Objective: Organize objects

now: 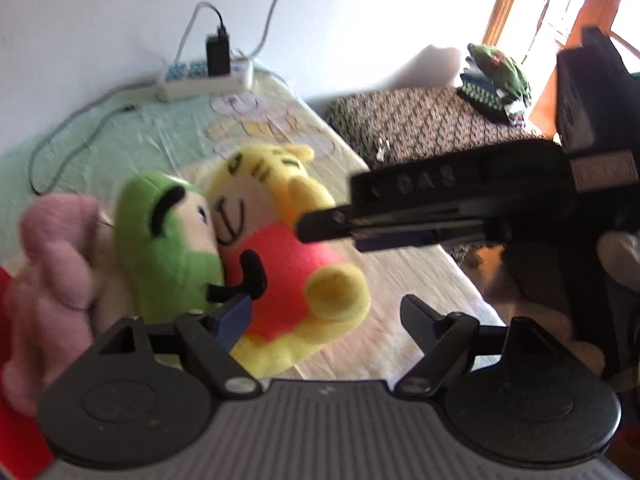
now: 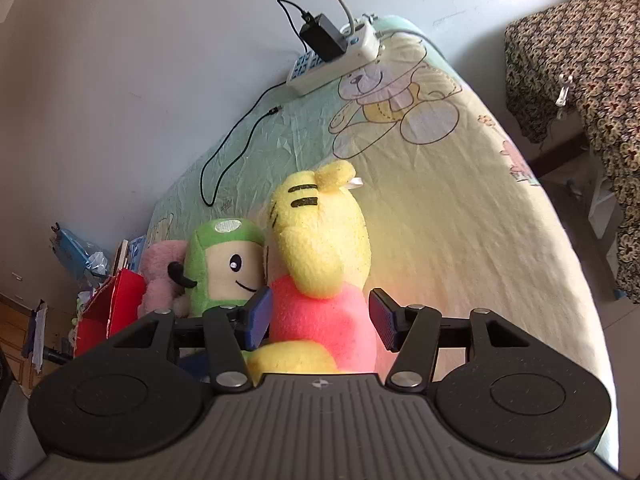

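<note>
On the bed, I keep the right tongs spread wide around the yellow plush, leaning against the green plush for a tidy row; left tongs hang wide, empty.

The yellow tiger plush leans against the green plush mid-bed, while the right gripper reaches over the bed's right edge.

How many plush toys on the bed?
3, in a row near the wall: yellow tiger plush between the right claw fingers, green plush touching it, pink plush beyond. More may sit hidden behind them.
</note>
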`<state>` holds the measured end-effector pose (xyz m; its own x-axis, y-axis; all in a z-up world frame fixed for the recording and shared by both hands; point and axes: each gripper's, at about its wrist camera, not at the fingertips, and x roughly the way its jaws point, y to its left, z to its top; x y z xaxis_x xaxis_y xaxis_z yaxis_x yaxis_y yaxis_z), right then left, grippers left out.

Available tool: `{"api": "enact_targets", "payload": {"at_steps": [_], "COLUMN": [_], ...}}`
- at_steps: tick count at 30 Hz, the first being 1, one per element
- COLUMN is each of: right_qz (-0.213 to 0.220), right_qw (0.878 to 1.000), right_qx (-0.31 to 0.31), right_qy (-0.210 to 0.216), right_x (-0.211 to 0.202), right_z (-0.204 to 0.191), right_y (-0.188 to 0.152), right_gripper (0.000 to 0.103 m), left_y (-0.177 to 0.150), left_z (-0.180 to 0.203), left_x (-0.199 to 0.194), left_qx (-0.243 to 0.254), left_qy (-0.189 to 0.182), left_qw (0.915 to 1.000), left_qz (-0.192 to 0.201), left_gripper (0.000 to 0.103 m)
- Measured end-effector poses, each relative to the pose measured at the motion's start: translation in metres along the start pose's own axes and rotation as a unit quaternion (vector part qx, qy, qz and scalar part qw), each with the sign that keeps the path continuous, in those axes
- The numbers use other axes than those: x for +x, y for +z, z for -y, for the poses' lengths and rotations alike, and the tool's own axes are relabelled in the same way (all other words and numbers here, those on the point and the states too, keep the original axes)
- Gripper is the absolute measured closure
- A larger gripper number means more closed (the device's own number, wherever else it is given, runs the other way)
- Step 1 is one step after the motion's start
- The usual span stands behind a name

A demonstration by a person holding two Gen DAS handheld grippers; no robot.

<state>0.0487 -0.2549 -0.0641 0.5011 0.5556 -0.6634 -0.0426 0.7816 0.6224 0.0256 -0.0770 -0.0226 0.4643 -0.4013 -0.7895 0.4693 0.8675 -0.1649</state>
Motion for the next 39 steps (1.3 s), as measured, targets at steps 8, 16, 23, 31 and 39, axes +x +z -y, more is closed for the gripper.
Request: {"api": "enact_targets", "payload": {"at_steps": [8, 16, 23, 31, 39], "right_qz": [-0.036, -0.035, -0.028, -0.005, 0.027], "right_qw": [0.998, 0.996, 0.999, 0.999, 0.998], "right_qx": [0.035, 0.033, 0.015, 0.031, 0.051], "right_qy": [0.048, 0.080, 0.044, 0.012, -0.009], "right_x": [0.035, 0.030, 0.007, -0.021, -0.048], "right_z": [0.016, 0.014, 0.014, 0.027, 0.036], "right_y": [0.010, 0.008, 0.006, -0.007, -0.028], "right_gripper": [0.045, 0.063, 0.066, 0.066, 0.066], "left_y": [-0.006, -0.007, -0.009, -0.024, -0.032], "left_z": [-0.015, -0.008, 0.007, 0.039, 0.058], "left_x": [0.026, 0.033, 0.027, 0.015, 0.005], "left_qx": [-0.024, 0.003, 0.010, 0.050, 0.079], "left_qy": [0.004, 0.012, -0.021, -0.049, -0.069], "left_qw": [0.9990, 0.9991, 0.9987, 0.9967, 0.9941], "left_qz": [-0.038, -0.040, -0.044, -0.040, -0.029], "left_gripper": [0.023, 0.024, 0.028, 0.030, 0.031]}}
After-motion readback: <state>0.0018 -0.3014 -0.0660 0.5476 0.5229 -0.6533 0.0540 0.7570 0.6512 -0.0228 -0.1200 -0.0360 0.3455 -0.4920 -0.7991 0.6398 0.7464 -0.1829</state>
